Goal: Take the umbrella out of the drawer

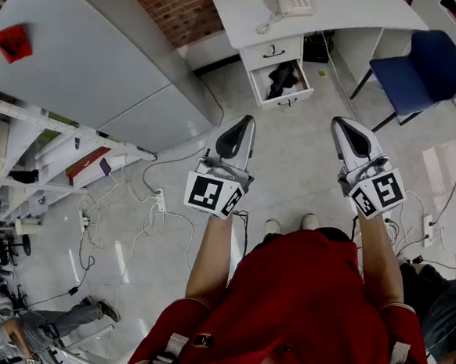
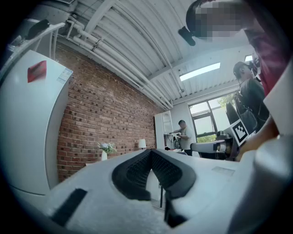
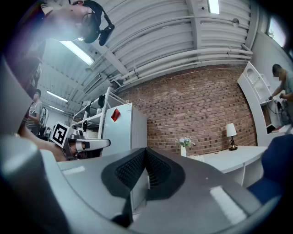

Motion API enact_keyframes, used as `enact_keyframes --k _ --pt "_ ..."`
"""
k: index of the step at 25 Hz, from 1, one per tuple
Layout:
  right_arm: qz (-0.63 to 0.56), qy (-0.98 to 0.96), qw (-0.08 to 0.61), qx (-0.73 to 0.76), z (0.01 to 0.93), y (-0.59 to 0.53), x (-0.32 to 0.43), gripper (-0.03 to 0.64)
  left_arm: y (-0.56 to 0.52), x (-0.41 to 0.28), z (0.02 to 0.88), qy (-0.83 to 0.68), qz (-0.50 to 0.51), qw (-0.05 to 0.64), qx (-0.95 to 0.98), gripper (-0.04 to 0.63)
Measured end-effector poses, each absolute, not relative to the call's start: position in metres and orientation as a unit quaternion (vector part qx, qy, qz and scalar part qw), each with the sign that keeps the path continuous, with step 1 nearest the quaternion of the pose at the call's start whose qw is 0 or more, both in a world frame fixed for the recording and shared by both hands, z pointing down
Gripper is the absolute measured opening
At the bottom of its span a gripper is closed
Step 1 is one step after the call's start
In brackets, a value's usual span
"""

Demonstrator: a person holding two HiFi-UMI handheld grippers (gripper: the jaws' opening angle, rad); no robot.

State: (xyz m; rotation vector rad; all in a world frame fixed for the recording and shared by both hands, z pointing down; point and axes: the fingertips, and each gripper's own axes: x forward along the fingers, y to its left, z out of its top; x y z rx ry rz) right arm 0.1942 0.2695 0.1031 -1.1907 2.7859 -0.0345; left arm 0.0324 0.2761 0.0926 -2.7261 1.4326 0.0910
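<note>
Fingers (image 1: 233,138) of the left gripper (image 1: 248,119) are pressed together with nothing between them, and the right gripper (image 1: 337,121) is closed and empty in the same way. Both are held out level in front of the person, side by side over the floor (image 1: 292,167), pointing toward the far counter (image 1: 359,11).

The umbrella (image 1: 282,78), a dark bundle, lies in the lower drawer (image 1: 288,100) under the counter's left end. That drawer is pulled out, while the one above it is shut. A blue chair (image 1: 426,63) stands to the right of it. Both grippers are well apart from the drawer.

I'd call this the very start of the task: the approach has not begun, and nothing has been touched. The next move calls for stepping in toward the drawer, lowering one gripper over it, opening its fingers and closing them on the bundle. Since the drawer is narrow and the umbrella looks soft and rumpled, the grip should land on its thickest part so it lifts clear of the walls.
</note>
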Motion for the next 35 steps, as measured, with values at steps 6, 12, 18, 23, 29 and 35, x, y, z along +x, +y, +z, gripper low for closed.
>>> enact_keyframes --k 6,12,18,23,29,35 --pt "-0.01 0.918 0.053 -0.393 0.105 0.27 0.186 0.012 0.277 0.025 0.095 0.466 0.038 0.029 -0.883 0.008" --pt "-0.019 0.918 0.063 -0.39 0.103 0.274 0.168 0.013 0.282 0.006 0.094 0.467 0.045 0.03 -0.883 0.008" --pt "-0.022 0.917 0.055 -0.394 0.107 0.275 0.146 0.014 0.285 -0.017 0.094 0.469 0.052 0.033 -0.881 0.008" --pt "-0.021 0.918 0.043 -0.394 0.113 0.282 0.123 0.014 0.285 -0.036 0.097 0.465 0.056 0.039 -0.882 0.008" --pt "-0.032 0.914 0.036 -0.403 0.123 0.262 0.112 0.014 0.265 -0.048 0.101 0.462 0.053 0.042 -0.884 0.008" --pt "-0.041 0.911 0.045 -0.407 0.139 0.222 0.109 0.014 0.231 -0.055 0.114 0.47 0.035 0.044 -0.881 0.008"
